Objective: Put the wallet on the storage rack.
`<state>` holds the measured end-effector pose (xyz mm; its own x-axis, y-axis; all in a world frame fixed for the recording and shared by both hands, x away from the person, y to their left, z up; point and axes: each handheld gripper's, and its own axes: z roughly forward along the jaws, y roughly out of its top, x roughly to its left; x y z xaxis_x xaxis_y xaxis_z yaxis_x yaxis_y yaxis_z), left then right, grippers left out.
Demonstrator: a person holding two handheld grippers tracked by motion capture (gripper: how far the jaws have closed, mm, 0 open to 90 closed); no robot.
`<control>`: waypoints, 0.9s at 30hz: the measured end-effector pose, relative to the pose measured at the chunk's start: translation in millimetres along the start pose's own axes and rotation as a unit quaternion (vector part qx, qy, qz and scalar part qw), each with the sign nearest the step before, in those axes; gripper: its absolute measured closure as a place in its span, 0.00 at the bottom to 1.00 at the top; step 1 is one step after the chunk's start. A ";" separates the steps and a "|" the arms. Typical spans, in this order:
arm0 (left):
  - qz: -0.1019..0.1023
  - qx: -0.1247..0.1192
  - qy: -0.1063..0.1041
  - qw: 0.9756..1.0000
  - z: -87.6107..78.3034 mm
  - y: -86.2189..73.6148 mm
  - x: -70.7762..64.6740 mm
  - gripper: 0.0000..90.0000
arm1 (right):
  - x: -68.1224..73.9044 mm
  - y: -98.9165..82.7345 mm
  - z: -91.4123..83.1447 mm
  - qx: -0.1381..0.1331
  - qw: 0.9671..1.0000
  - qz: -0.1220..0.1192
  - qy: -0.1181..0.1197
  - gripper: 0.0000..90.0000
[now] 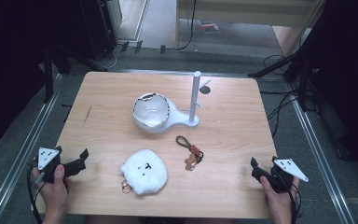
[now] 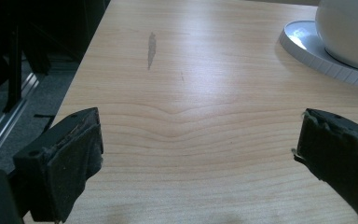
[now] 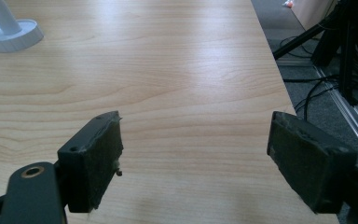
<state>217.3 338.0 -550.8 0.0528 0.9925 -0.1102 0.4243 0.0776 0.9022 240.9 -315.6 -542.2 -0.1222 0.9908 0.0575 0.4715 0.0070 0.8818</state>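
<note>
Resting at the lower left of the high view, the left gripper has its jaws spread wide with nothing between them, and the right gripper at the lower right is likewise wide open and empty. Between them, low in the middle of the wooden table, lies a white plush toy, with a brown keychain just to its upper right. Above these, near the frame's centre, a white bowl sits on the base of a white stand.
</note>
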 end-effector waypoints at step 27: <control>-0.001 0.001 -0.002 1.000 0.1 -0.1 0.1 0.01 | 92.9 57.8 -19.6 0.113 0.982 -0.122 0.089 0.29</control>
<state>217.4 338.1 -550.9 0.0566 0.9920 -0.1132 0.4264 0.0785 0.9011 239.7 -225.9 -476.6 -0.3963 0.9171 -0.0435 0.5887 0.2902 0.7545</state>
